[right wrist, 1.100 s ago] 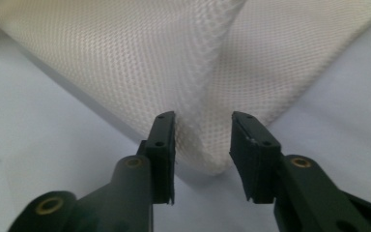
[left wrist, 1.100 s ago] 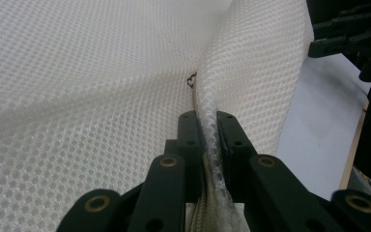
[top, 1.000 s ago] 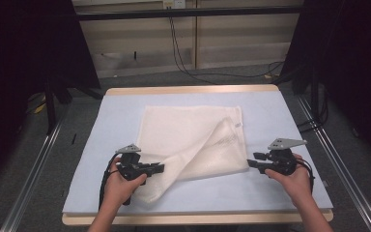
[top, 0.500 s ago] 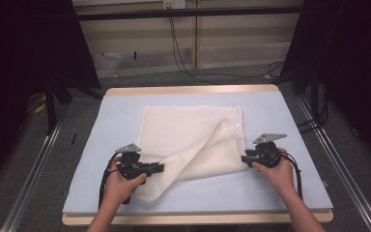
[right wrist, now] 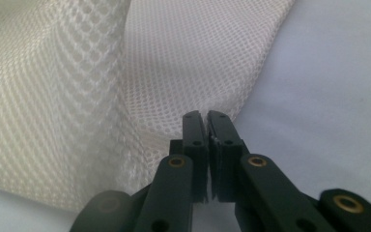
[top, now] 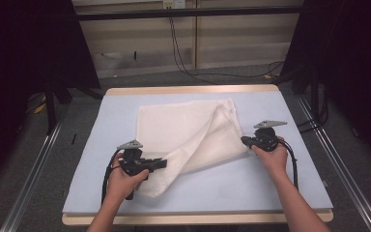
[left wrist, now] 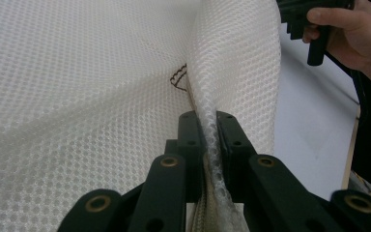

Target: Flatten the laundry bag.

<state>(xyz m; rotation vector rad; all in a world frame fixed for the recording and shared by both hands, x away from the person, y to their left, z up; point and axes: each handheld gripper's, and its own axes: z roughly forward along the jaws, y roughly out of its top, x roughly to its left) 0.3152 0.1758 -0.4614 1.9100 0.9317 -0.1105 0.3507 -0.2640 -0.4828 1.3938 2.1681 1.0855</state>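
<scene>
A white mesh cloth (top: 188, 130) lies partly folded on the pale blue table top (top: 270, 179). My left gripper (top: 163, 163) is at its near left corner, shut on a doubled edge of the mesh (left wrist: 77, 96) that runs up between the jaws (left wrist: 207, 118). At the cloth's right corner, my right gripper (top: 244, 141) has just closed its jaws. In the right gripper view they (right wrist: 206, 116) meet on the very edge of the mesh (right wrist: 198, 63). The right hand (left wrist: 348, 34) shows far off in the left gripper view.
The blue top has a wooden rim (top: 193, 90) and bare room to the left, right and front of the cloth. Metal rails (top: 29, 174) run along both sides of the table. Cables (top: 183, 53) hang behind it.
The right hand moved left across the table to the cloth's right corner, and its jaws went from apart to together. The left hand and its grip stayed put.
</scene>
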